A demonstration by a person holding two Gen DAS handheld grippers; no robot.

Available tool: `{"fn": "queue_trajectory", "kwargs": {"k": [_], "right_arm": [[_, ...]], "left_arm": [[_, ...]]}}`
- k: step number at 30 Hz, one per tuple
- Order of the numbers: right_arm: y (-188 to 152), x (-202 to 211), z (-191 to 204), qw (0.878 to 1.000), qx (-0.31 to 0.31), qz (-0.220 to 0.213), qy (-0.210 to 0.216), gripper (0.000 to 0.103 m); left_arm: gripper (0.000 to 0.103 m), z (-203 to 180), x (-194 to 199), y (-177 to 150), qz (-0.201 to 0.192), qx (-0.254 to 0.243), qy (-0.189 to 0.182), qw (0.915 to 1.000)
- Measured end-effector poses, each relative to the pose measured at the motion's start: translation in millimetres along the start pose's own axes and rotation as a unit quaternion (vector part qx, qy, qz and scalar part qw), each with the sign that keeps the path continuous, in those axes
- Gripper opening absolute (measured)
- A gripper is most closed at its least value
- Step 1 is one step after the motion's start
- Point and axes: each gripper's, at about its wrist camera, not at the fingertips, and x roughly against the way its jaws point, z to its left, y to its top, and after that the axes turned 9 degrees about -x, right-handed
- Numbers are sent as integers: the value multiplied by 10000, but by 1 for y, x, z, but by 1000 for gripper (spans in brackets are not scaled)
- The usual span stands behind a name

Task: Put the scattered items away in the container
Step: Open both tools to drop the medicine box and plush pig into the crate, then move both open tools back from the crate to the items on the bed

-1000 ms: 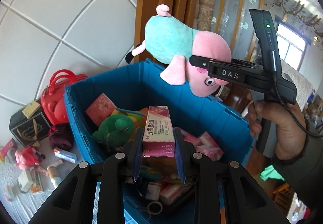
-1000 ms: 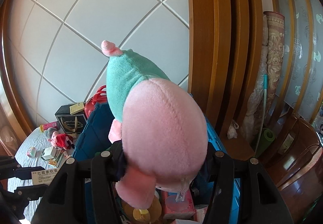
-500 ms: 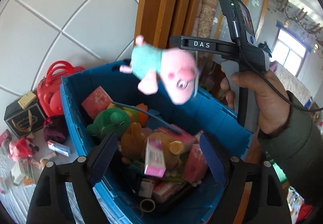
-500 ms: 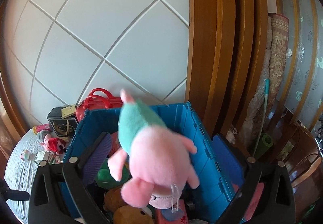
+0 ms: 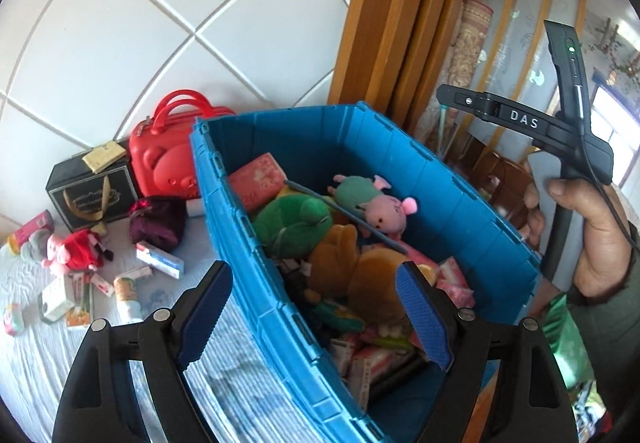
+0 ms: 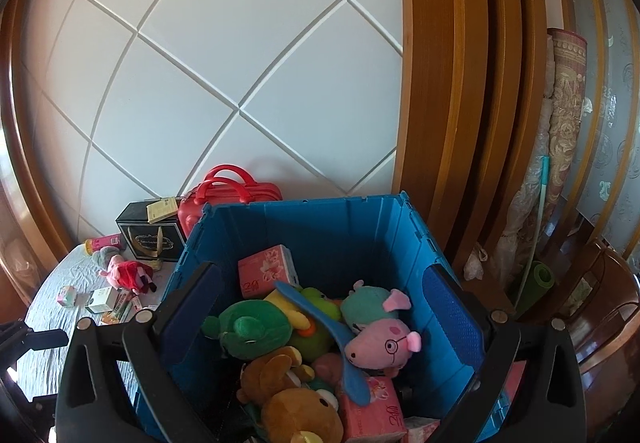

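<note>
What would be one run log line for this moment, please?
left hand-held gripper: open, empty | right hand-held gripper: open, empty | pig plush: inside blue crate | small boxes: outside crate

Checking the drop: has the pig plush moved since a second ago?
Yes. The pig plush went down from above the blue crate's rim and now lies inside it.

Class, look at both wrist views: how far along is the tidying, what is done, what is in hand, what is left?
Done: the pink pig plush, green plush and tissue packs lie inside the blue crate. In hand: nothing; the left gripper and right gripper are both open and empty. Left: the red-dressed plush, small boxes and a bottle beside the crate.
</note>
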Motion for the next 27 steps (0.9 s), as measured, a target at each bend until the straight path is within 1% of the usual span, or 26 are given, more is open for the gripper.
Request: {"fn": "queue_trajectory", "kwargs": {"k": [6, 11, 14, 19, 24, 27], "right_arm": [[-8, -1, 47, 9997, 151, 59, 177, 102], [-18, -8, 92, 9989, 267, 167, 338, 102], [-23, -13, 121, 9980, 364, 228, 463, 102], [-34, -27, 175, 9962, 501, 351, 615, 102], [-56, -52, 233, 9933, 643, 619, 729, 102], [-74, -71, 265, 9920, 692, 779, 719, 102]], "left_arm": [[84, 33, 16, -20, -42, 173, 279, 9995], [84, 73, 33, -42, -51, 369, 523, 9979], [84, 107, 43, -59, -41, 574, 693, 9959], [84, 173, 58, -93, 22, 872, 1129, 9898], [84, 243, 69, -129, 116, 1044, 1463, 9837], [84, 281, 69, -150, 228, 1076, 1671, 9798]]}}
